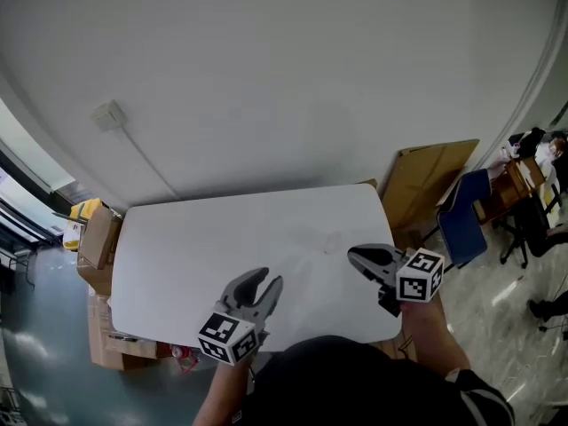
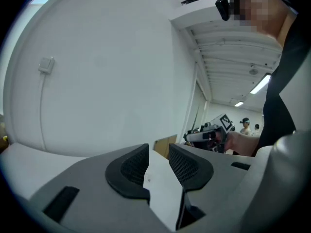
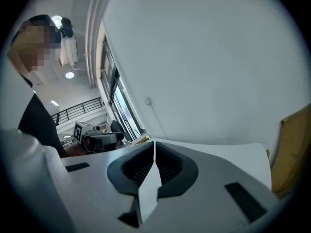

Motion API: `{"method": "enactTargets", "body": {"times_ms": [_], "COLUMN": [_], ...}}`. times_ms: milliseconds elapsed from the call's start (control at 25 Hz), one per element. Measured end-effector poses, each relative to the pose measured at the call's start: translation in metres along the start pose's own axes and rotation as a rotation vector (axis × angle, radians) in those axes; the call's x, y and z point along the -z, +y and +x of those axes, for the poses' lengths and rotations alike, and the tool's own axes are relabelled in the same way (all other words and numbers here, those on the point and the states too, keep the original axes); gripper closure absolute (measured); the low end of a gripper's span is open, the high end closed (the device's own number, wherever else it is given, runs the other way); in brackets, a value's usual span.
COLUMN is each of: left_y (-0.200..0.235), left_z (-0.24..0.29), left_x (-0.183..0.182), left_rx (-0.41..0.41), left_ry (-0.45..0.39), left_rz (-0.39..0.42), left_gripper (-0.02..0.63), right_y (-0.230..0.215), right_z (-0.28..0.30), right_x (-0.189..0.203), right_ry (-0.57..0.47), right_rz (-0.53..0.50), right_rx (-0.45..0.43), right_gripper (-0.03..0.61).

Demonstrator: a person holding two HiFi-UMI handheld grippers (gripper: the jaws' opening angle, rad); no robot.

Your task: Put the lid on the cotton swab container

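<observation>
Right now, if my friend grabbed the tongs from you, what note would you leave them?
Left tongs: apart, nothing between them, held above the white table.
Right tongs: shut, empty, also above the table.
Container and lid: I can't make either out in any view.
Done: can't tell.
Left: find both and check whether the lid is on.
</observation>
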State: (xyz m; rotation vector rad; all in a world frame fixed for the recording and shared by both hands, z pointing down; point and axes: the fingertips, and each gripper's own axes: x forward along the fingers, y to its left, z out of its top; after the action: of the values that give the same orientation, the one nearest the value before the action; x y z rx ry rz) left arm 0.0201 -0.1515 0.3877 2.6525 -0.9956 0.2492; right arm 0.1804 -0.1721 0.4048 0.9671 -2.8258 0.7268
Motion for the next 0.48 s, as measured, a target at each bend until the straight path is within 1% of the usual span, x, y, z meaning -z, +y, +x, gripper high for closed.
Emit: {"method": "enactTargets", "body": {"times_ms": [160, 240, 360, 480], "left_y": [-0.010, -0.012, -0.009, -0.003], "left_z": [-0.022, -0.032, -0.045, -0.056], "left_x": [-0.025, -0.036, -0.048, -0.057], "left_rx": [0.063, 0.081, 0.071, 0.046], "left_ry": [-0.044, -0.057, -0.066, -0.088], "left_rz": [0.018, 0.044, 0.092, 0.105], "left_gripper": [0.486, 0.491, 0.500, 0.509], "right_y": [0.050, 0.072, 0.102, 0.125], "right_z": [0.000, 0.003, 0.008, 0.016], "right_x": [-0.033, -0.048, -0.064, -0.068], "right_ry": [-0.081, -0.112, -0.169, -0.232], "right_rz": [-0.056, -0.100, -0.178, -0.251], "right_rx": [-0.008, -0.016, -0.018, 0.007], "right_gripper": [0.561, 0.561, 0.561, 0.561]}}
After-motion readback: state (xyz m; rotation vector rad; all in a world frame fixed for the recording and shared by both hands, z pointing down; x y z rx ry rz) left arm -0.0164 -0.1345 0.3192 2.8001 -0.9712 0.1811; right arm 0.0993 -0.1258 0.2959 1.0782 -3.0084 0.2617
